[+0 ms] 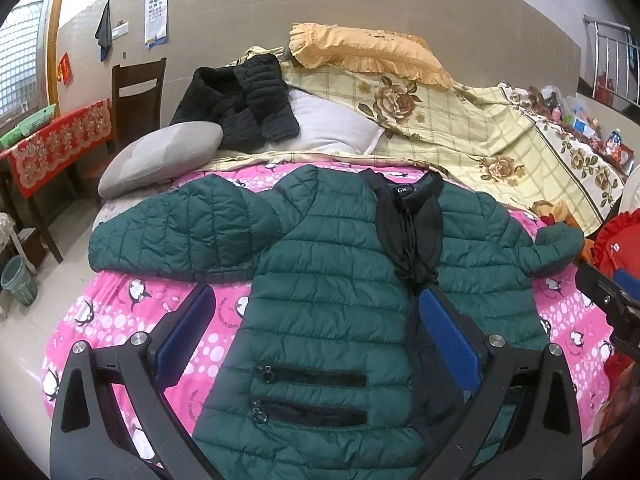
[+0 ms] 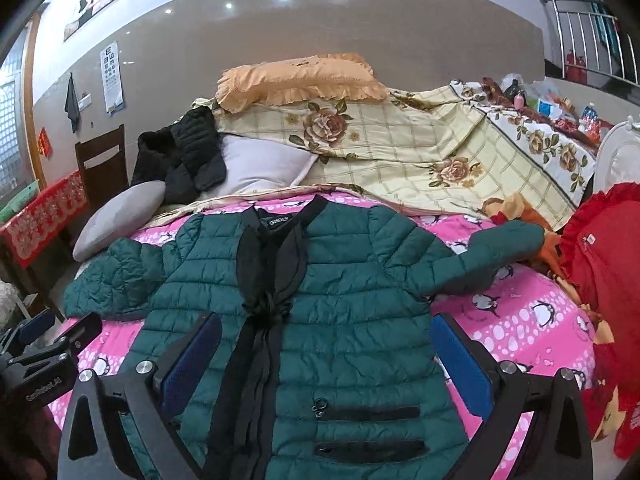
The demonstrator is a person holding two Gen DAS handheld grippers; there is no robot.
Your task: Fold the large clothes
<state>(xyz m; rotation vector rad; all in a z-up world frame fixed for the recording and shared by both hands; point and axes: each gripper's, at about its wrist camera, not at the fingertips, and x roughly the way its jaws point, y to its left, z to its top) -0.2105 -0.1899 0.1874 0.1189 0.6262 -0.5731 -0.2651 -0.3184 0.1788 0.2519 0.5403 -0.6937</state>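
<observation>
A dark green quilted jacket (image 1: 328, 272) lies flat, front up, on a pink penguin-print bedspread (image 1: 120, 308). Its black collar and placket run down the middle, and both sleeves are spread out to the sides. My left gripper (image 1: 316, 304) is open above the jacket's left half, holding nothing. The jacket also shows in the right wrist view (image 2: 340, 312). My right gripper (image 2: 326, 332) is open above the jacket's right half, empty. The left gripper's body shows at the left edge of the right wrist view (image 2: 44, 360).
A black jacket (image 1: 240, 100), a grey pillow (image 1: 160, 156), a white pillow (image 1: 332, 124), a floral quilt (image 1: 480, 136) and an orange pillow (image 1: 368, 52) lie at the bed's far side. A red cushion (image 2: 604, 264) lies right. A chair (image 1: 136, 88) and red-clothed table (image 1: 56, 144) stand left.
</observation>
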